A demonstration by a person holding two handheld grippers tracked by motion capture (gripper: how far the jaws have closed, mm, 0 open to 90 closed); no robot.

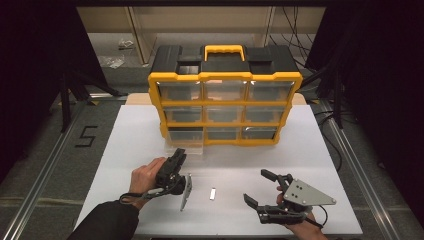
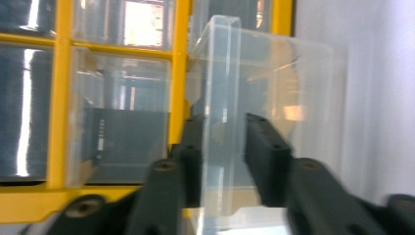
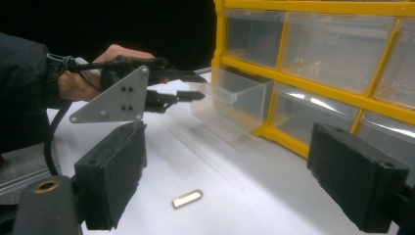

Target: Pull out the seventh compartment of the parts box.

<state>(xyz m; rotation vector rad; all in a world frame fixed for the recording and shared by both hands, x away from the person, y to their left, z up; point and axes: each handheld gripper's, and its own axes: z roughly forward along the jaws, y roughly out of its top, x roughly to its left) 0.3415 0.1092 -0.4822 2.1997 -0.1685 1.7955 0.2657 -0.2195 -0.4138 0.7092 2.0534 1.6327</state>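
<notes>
Yellow and black, the drawer cabinet [image 1: 225,95] stands at the far side of the white table [image 1: 125,150]. Its bottom-left clear drawer [image 2: 264,122] is pulled partly out. Your left gripper [image 1: 179,156] has its jaws on both sides of the drawer's front lip, closed on it. Your right gripper [image 1: 260,187] rests low over the table near you, well apart from the cabinet, with its jaws wide open and nothing between them. Between your two grippers a small metal piece [image 1: 212,193] lies flat on the table.
</notes>
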